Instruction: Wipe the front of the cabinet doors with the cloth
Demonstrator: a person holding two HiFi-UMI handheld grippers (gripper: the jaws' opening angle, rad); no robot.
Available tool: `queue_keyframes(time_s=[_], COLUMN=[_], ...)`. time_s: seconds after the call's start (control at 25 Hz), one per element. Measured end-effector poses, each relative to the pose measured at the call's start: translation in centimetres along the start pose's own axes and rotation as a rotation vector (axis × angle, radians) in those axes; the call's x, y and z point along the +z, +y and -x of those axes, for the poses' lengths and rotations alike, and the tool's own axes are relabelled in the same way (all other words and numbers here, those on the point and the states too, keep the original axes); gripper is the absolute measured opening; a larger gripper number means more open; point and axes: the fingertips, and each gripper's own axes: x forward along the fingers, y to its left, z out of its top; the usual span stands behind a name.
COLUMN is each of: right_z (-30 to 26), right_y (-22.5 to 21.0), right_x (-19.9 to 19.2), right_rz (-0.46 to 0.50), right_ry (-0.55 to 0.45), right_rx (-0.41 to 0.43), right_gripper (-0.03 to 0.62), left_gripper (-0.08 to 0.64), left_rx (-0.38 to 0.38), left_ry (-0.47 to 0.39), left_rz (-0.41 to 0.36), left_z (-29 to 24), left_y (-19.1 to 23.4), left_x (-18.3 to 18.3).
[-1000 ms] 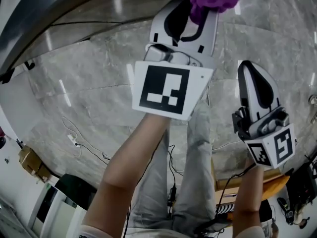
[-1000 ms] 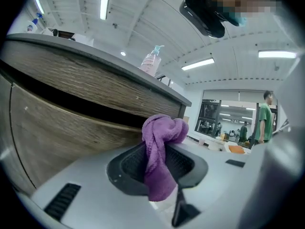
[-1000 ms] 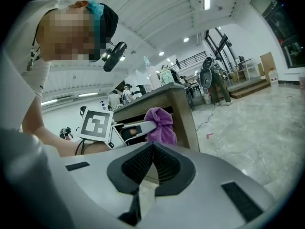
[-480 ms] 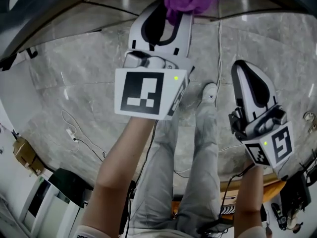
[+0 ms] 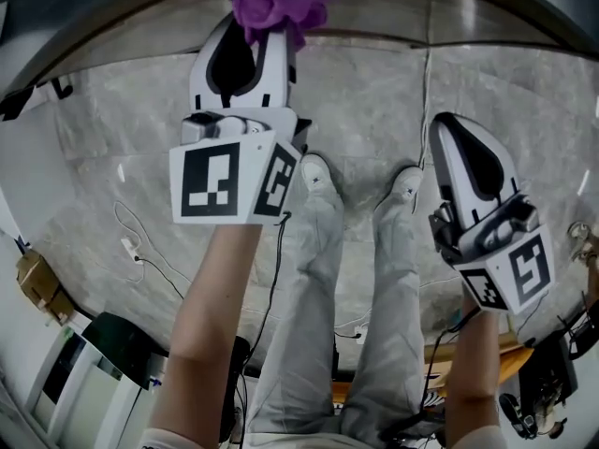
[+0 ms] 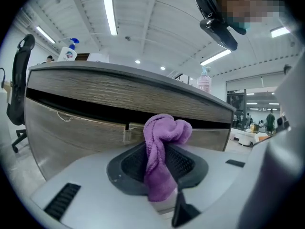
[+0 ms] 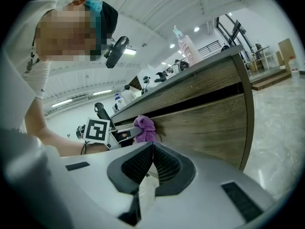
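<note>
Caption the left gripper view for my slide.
Left hand-held gripper clamps a bunched purple cloth facing wood-grain cabinet doors.

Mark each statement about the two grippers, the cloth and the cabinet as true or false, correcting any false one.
1. The left gripper is shut on the purple cloth. True.
2. The right gripper holds a sponge. False: its jaws are together, with nothing between them.
3. A pink bottle stands on the counter above the cabinet doors. True.
4. The cabinet doors are plain white. False: they are brown wood grain.
</note>
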Motion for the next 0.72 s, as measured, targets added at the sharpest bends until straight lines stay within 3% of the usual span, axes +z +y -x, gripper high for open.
queue_keyframes(time_s=[0.28,0.44,0.56,0.72], right_z=[-0.5,0.4,2.0,4.2], right_y=[-0.1,-1.2,-2.7,-5.1], right_x=[0.1,0.2,0.0,-0.1], right_rz=[0.018,0.020,0.013,-0.001], right_ry=[0.018,0.020,0.023,0.023], right_rx=[0.054,0.064,0.056,0.038], right_gripper=[0.028,0.028,0.028,0.028], left_gripper=[0.100,0.100,0.098,0.098], left_rx=[0.137,0.193,0.198,0.127], left_ry=[-0.009,-0.018,-0.019,0.007], left_rz=[0.024,0.000,0.012,0.008], left_z=[1.3,1.8,2.1,1.2], left_y=[4.3,4.9,3.2,-2.2], left_x=[-0.1,-0.2,-0.7,-2.5])
